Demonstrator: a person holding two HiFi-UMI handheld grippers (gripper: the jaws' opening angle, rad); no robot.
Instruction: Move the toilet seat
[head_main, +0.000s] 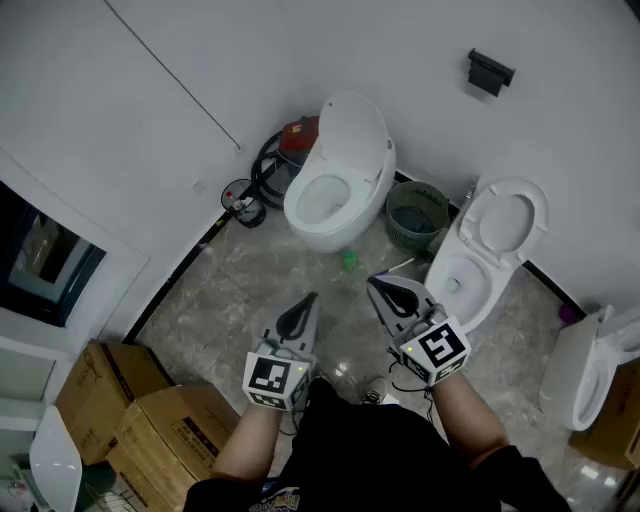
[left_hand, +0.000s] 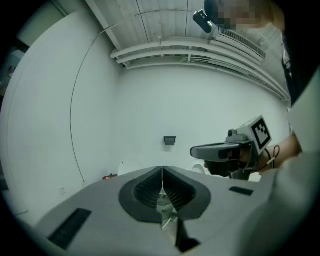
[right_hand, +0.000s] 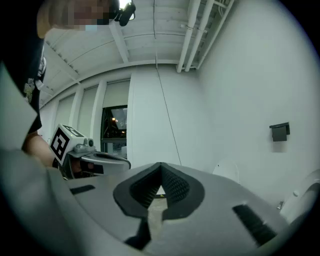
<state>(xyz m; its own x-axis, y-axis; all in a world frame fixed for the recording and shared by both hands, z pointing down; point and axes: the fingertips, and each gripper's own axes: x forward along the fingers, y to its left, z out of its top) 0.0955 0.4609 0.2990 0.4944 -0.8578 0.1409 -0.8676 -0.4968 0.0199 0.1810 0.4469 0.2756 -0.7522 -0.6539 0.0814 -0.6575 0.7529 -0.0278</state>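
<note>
Left gripper (head_main: 311, 297), right gripper (head_main: 373, 283) closed above grey marble floor (head_main: 230, 290), white walls (head_main: 90, 110)

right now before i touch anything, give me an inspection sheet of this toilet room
surface: grey marble-look floor, glossy
job's things: white centre toilet, lid up, seat down; white right toilet, white seat ring raised; third white toilet at right edge
clutter: green mesh bin, small green object, brown cardboard boxes
grippers: left claw and right claw both shut, empty, above the floor
cables: black coiled hose beside red canister
surroundings: white walls, black wall bracket, dark window
</note>
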